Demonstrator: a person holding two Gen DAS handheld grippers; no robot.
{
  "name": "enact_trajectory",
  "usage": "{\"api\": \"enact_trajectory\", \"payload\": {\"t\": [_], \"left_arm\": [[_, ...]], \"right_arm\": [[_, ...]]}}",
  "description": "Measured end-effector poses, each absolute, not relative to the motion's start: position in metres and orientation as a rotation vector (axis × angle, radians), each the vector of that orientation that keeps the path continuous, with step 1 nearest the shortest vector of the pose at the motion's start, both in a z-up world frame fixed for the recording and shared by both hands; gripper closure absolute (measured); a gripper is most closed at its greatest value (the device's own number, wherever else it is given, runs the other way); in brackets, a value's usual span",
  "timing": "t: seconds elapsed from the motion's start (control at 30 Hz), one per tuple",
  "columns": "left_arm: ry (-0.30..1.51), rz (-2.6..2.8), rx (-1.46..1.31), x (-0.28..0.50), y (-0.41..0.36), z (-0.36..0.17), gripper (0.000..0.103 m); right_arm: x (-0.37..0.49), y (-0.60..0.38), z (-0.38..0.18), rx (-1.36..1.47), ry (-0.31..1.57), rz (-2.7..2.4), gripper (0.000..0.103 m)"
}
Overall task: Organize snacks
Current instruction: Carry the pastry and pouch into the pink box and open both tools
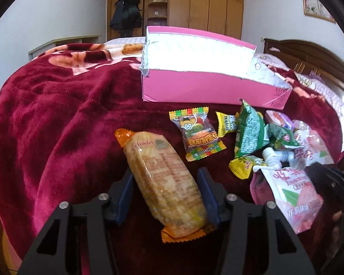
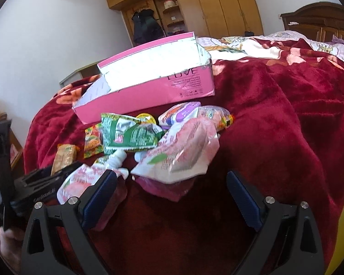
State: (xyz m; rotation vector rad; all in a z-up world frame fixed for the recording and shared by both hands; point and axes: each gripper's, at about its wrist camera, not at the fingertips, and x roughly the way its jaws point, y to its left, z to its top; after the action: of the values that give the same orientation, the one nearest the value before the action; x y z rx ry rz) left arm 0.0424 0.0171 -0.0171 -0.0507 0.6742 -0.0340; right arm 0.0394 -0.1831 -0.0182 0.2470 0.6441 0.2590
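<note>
Between left tool [image 1: 166, 178] pads: cracker pack [image 1: 166, 181], apparently gripped; right view shows right tool [image 2: 172, 192] released, empty.

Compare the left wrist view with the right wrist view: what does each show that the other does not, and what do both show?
Only the left wrist view shows the left gripper with its blue pads either side of the orange cracker pack, the right-hand pad touching it, and a framed picture on the wall. Only the right wrist view shows the right gripper open over bare red blanket. Both show the pink box, the green packet and the wardrobe.
</note>
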Motion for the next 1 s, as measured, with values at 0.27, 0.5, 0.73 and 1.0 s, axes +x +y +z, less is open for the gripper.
{"api": "enact_trajectory", "payload": {"t": [0.27, 0.5, 0.73, 1.0], "left_arm": [[0.66, -0.061, -0.1, 0.033, 0.021, -0.011, 0.052], [0.642, -0.094, -0.108, 0.024, 0.018, -0.003, 0.052], [0.601, -0.115, -0.113, 0.015, 0.015, 0.012, 0.052], [0.581, -0.134, -0.125, 0.017, 0.012, 0.029, 0.052]], "right_arm": [[0.05, -0.19, -0.02, 0.341, 0.667, 0.26, 0.041], [0.028, -0.188, -0.006, 0.268, 0.58, 0.223, 0.052], [0.015, -0.192, 0.015, 0.205, 0.498, 0.189, 0.064], [0.009, -0.191, 0.035, 0.179, 0.446, 0.228, 0.065]]}}
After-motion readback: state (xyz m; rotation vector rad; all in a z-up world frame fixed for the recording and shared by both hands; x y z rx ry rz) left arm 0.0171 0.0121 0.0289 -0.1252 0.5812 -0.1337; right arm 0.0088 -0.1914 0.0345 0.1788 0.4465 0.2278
